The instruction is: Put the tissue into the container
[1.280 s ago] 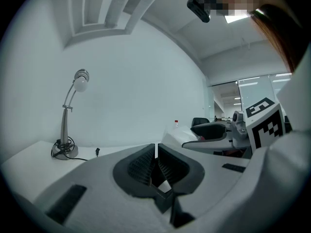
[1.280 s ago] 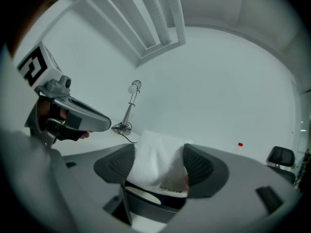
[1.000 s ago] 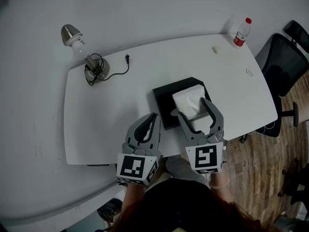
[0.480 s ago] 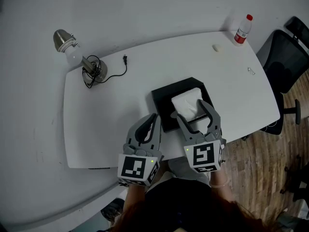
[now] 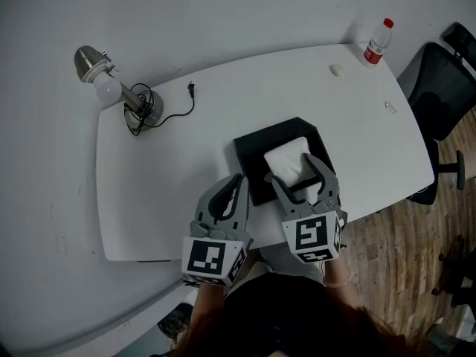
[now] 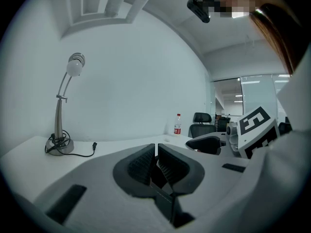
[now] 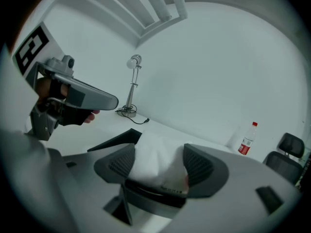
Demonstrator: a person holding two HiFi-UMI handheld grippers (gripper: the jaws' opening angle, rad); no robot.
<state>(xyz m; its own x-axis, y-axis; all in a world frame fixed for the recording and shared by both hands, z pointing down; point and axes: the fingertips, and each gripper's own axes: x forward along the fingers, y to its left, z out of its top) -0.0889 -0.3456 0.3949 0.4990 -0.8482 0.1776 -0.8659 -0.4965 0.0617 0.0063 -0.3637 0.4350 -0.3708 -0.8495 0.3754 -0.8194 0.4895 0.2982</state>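
At the far left of the bench (image 5: 167, 184) a desk lamp (image 5: 111, 88) stands, its cord (image 5: 177, 111) trailing toward the middle. My left gripper (image 5: 236, 181) hovers over the near edge with its fingers pressed together and nothing between them (in the left gripper view the ribbed pads meet face to face). Just to its right sits the black container (image 5: 253, 155). The white tissue (image 5: 288, 159) lies within its outline, bulging up; I cannot tell whether it touches the bottom. My right gripper (image 5: 297, 171) reaches over the container's near side. Its fingers stand wide, one on each flank of the tissue, and grip it. Farther right, a small white object (image 5: 337, 70) lies near the back edge. A red-capped bottle (image 5: 377, 42) stands at the corner, and a black chair (image 5: 439, 88) sits beyond the bench.
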